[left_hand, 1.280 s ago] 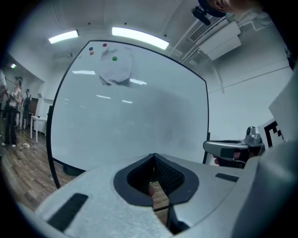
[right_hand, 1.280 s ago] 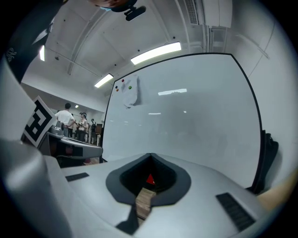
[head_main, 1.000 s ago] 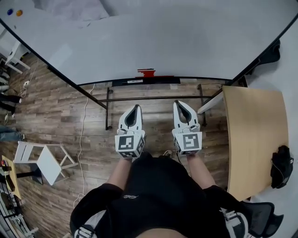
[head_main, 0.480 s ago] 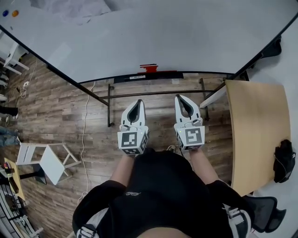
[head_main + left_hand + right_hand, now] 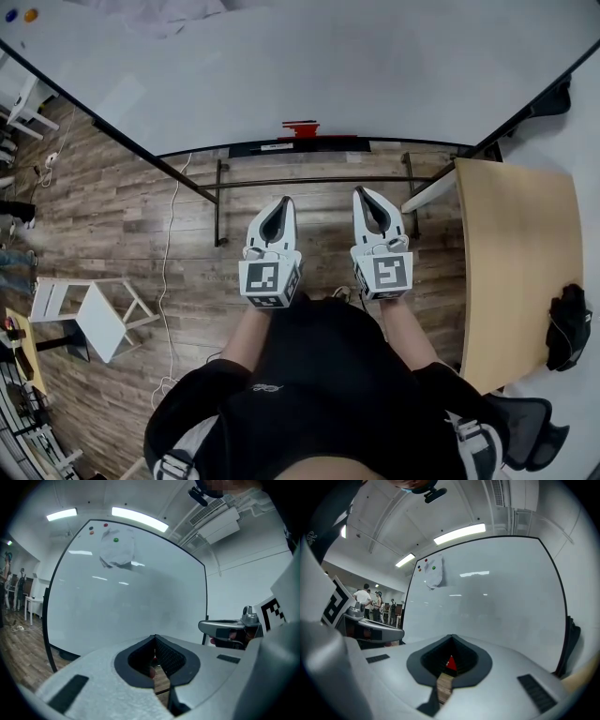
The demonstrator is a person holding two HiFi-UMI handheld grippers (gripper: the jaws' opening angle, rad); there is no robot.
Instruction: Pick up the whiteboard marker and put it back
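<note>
A red marker-like object (image 5: 300, 128) lies on the black tray (image 5: 281, 148) along the whiteboard's (image 5: 309, 66) bottom edge; I cannot make out its shape. My left gripper (image 5: 281, 201) and right gripper (image 5: 363, 191) are held side by side above the wooden floor, short of the tray, both pointing at the board. Each has its jaws meeting at the tip with nothing between them. In the right gripper view a red patch (image 5: 450, 663) shows through the gap behind the shut jaws of the right gripper (image 5: 451, 636). The left gripper (image 5: 154, 637) faces the whiteboard (image 5: 126, 602).
The board's black stand bars (image 5: 309, 182) cross the floor below the tray. A light wooden table (image 5: 511, 272) stands at the right with a black object (image 5: 566, 328) on it. A white stool (image 5: 94, 323) and a cable (image 5: 167, 272) are on the left. People stand far off (image 5: 363, 599).
The head view has shifted slightly, so the board and tray sit a little higher in the picture. Both grippers stay shut, side by side, about as far from the tray as before.
</note>
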